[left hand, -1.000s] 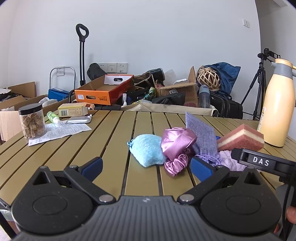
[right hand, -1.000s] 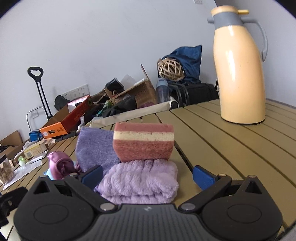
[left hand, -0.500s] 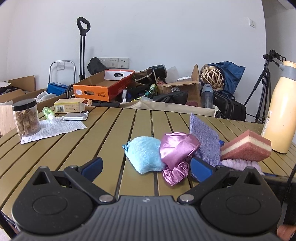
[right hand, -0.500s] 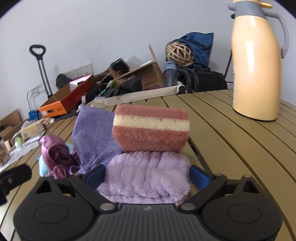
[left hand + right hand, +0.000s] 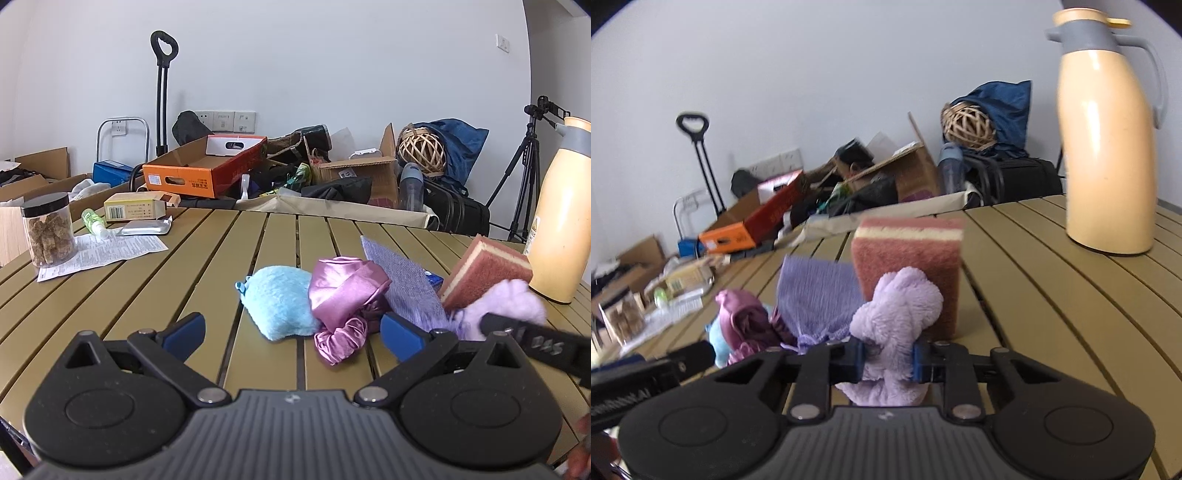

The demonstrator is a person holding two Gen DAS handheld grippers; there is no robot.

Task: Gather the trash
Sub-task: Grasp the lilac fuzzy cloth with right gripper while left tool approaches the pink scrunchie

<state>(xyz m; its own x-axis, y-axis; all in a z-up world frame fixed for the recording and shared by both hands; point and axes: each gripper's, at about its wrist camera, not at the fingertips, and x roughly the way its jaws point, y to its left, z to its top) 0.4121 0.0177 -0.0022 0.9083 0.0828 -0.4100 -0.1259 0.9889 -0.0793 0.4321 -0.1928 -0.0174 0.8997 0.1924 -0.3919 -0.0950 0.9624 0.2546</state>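
A heap of soft things lies on the slatted table [image 5: 177, 273]. It holds a light blue fluffy cloth [image 5: 280, 302], a pink satin scrunchie [image 5: 343, 291], a purple woven pouch [image 5: 402, 280] and a fluffy lilac cloth [image 5: 897, 306]. My right gripper [image 5: 888, 360] is shut on the lilac cloth, which bunches up between the blue pads. A pink and cream sponge [image 5: 907, 266] stands tipped on its edge right behind that cloth. My left gripper [image 5: 291, 332] is open, just short of the blue cloth, with nothing between its fingers.
A tall cream thermos jug [image 5: 1108, 147] stands at the right of the table. A jar with a black lid [image 5: 48, 232], a printed sheet [image 5: 99, 251], a small box [image 5: 135, 210] and a foil pack [image 5: 144, 229] lie at the far left. Cartons, bags and a tripod [image 5: 524, 173] crowd the floor beyond.
My right gripper has closed on the lilac cloth and raised it slightly. The sponge, which lay flat on the cloth, has tipped up on edge. The left gripper has hardly moved.
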